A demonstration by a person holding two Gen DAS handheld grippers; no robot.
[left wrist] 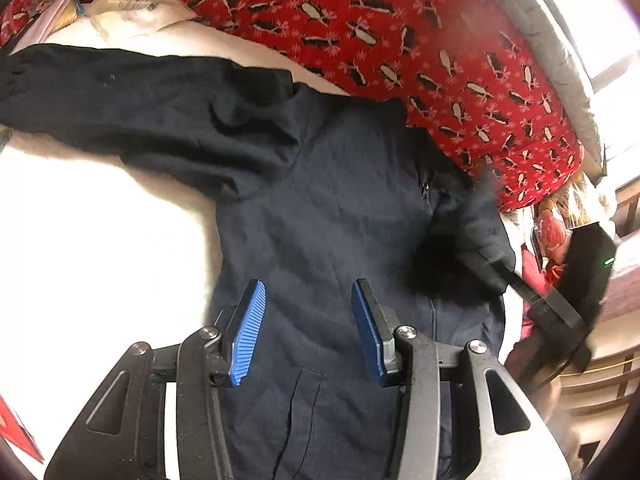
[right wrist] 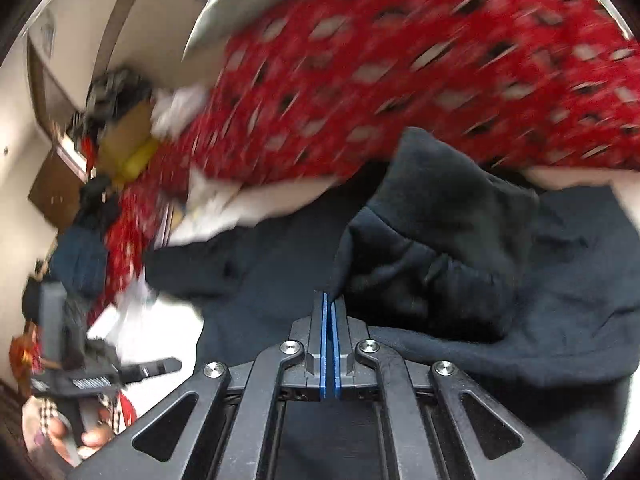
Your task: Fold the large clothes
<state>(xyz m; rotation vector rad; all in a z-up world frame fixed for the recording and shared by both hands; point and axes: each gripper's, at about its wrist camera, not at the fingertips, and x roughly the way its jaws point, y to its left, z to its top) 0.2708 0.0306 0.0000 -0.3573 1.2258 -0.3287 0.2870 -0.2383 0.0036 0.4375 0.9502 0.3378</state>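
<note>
Navy hooded jacket point(left wrist: 320, 200) spread on the white bed point(left wrist: 100, 240), one sleeve being folded in.

Right tongs point(right wrist: 330, 312) look clamped on the bunched sleeve point(right wrist: 432, 256): carry it across the chest and lay it flat before letting go. Left tongs point(left wrist: 308, 328) hover apart, empty, over the jacket body, ready to pin it. Red patterned blanket point(left wrist: 400, 40) crowds the collar.

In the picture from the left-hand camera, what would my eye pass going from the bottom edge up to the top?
Left gripper with its blue fingers standing apart → dark navy jacket spread flat, one sleeve stretched out to the left → white bedding → red patterned blanket.
</note>
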